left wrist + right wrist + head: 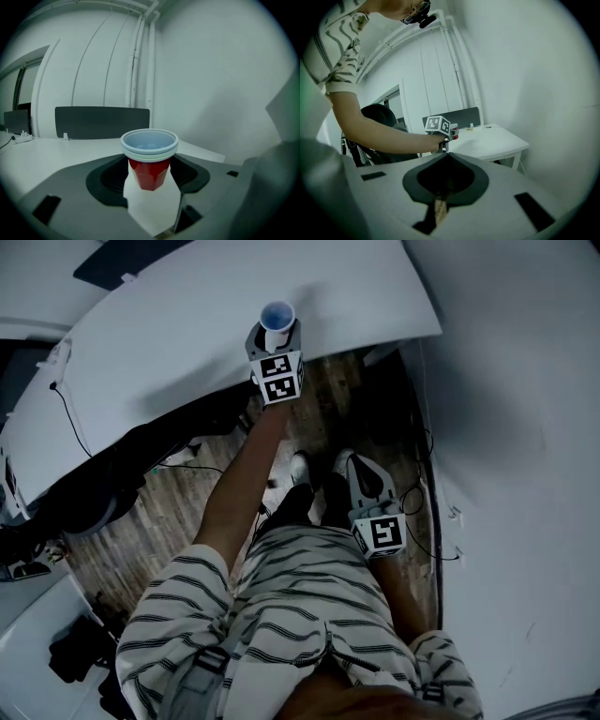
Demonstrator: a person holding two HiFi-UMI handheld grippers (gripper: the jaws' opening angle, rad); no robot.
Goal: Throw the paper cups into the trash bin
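A stack of red paper cups (277,319) with a pale blue-white rim stands upright between the jaws of my left gripper (276,337), which is shut on it just above the white table (169,343). In the left gripper view the cups (149,159) fill the centre and the left gripper (150,180) clamps their red lower part. My right gripper (352,463) hangs low beside the person's legs, over the wooden floor. Its jaws meet at the tip of the right gripper (446,153) with nothing between them. The right gripper view also catches the left gripper (438,127). No trash bin is in view.
A dark partition screen (101,122) stands along the table's far side. A black office chair (377,117) sits left of the table (492,138). Cables (427,507) trail over the floor (173,507) by the white wall (525,474) on the right.
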